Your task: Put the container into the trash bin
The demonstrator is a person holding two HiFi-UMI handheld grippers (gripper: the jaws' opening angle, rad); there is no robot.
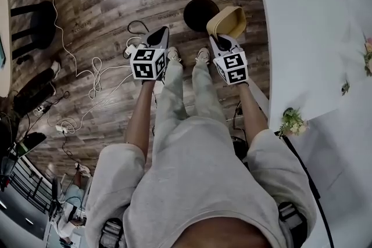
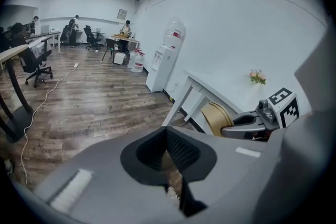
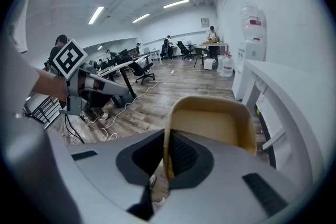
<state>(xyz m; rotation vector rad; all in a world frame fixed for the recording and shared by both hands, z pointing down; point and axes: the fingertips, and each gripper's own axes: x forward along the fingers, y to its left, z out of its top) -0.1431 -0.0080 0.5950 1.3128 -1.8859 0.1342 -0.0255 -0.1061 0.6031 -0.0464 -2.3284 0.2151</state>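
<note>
Head view looks down past our light trousers (image 1: 180, 125) and bare forearms to the two tools held out ahead of our shoes (image 1: 172, 55). Our left gripper (image 1: 161, 32) points forward and down over the floor. In the left gripper view its fingers lie drawn together with nothing between them. Our right gripper (image 1: 221, 39) points the same way, beside the left one and apart from it. Its fingers are closed narrow on one side wall of the container (image 1: 226, 21), a tan, round-cornered tub that sits tilted with its open mouth turned back toward us. The right gripper view shows that wall standing edge-on between the fingers, with the rest of the tub off to their right.

The container hangs clear of the floor. In the head view it overlaps the right rim of the trash bin (image 1: 197, 13), a dark round bin standing on the wooden floor (image 1: 104, 3) near the leg of the white desk (image 1: 302, 26). We cannot tell how high it hangs above the bin. White cables (image 1: 96, 75) loop over the boards to our left, and small flowers (image 1: 292, 122) rest at the desk's near edge.

Farther off, the left gripper view shows a water dispenser (image 2: 167, 57) against the white wall and people (image 2: 126, 26) at the far end of the room.
</note>
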